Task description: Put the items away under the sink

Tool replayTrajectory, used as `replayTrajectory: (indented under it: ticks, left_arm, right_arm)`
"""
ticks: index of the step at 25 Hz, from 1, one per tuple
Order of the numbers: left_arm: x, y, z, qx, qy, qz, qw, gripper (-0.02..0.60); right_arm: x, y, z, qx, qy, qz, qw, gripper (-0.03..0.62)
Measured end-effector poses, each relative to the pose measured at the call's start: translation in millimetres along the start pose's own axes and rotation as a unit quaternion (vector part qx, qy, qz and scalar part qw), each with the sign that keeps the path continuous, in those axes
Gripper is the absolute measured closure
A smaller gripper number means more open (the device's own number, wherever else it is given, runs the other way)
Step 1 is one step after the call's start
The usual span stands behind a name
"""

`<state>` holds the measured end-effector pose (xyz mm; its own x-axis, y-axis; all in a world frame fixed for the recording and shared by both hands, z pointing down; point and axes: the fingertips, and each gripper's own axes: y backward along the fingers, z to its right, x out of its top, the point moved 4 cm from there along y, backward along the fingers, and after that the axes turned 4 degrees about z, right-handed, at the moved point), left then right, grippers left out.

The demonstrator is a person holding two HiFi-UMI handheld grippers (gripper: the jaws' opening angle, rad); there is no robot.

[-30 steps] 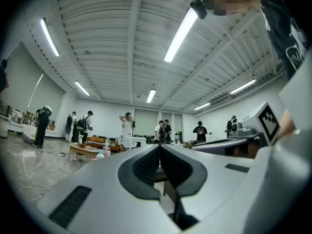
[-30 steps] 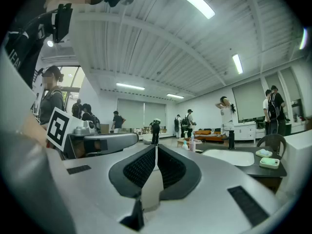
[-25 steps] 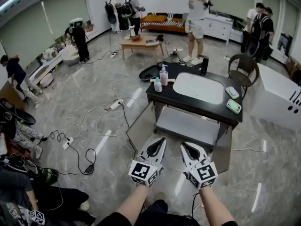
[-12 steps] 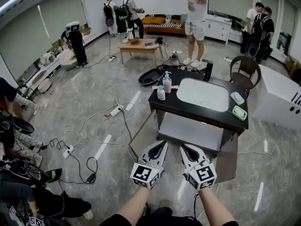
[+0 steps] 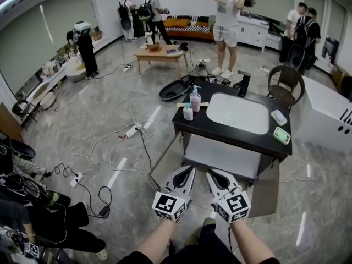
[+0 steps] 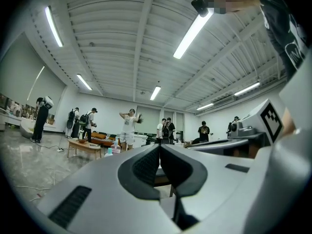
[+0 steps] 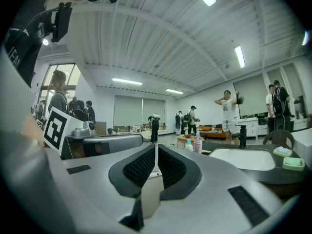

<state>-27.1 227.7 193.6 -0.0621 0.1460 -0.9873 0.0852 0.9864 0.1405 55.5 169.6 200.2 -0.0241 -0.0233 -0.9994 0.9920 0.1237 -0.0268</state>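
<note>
The left gripper (image 5: pixel 190 169) has its jaws pressed together with nothing between them. The right gripper (image 5: pixel 211 173) is the same, its tips meeting on nothing. Both hang side by side, pointing level, just in front of the black-topped sink cabinet (image 5: pixel 193 124) and apart from it. The cabinet's two doors stand open, baring a pale shelf (image 5: pixel 220 150) beneath the white oval basin (image 5: pixel 237 113). On the cabinet top, left of the basin, stand a pink pump bottle (image 5: pixel 194 99) and a small pale bottle (image 5: pixel 188 113). At the top's right edge lie a green soap dish (image 5: pixel 281 135) and a whitish soap dish (image 5: pixel 279 117).
</note>
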Motion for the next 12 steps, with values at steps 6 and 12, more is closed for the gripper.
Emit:
replayTrajectory:
  ticks: [6, 12]
  left_arm:
    - [-11.3, -16.5, -21.6, 0.019, 0.005, 0.000, 0.9998, 0.572]
    - [-17.2, -48.1, -48.3, 0.035, 0.012, 0.005, 0.9993, 0.572]
  right_arm:
    - [-4.1, -27.2, 21.4, 0.005, -0.002, -0.001, 1.000, 0.556]
    - [-9.2, -64.4, 47.3, 0.013, -0.006, -0.006, 1.000, 0.556]
